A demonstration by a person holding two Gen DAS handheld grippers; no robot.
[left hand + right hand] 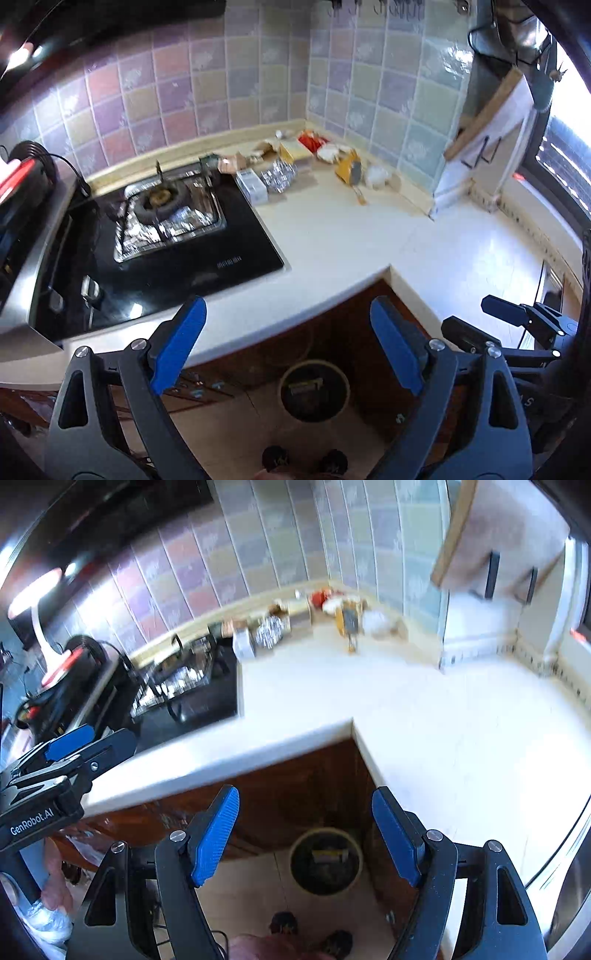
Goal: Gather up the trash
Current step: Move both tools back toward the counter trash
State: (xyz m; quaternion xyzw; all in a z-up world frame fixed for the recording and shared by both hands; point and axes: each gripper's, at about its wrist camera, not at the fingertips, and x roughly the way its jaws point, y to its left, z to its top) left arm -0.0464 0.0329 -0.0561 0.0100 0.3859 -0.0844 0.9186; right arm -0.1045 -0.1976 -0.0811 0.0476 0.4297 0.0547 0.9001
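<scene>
Both tools, left and right, gape empty; trash lies far ahead on the desk, bin below: collection barely begun.

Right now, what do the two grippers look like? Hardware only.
Both match: the left gripper and right gripper have black linkage arms with silver pivot screws and ribbed blue finger pads. White "GenRobot.AI" lettering marks the left gripper's body. No cables visible.

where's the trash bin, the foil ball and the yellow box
trash bin [314,390], left wrist view, dark inside
foil ball [279,176], left wrist view, crumpled middle
yellow box [349,168], left wrist view, its side face
</scene>
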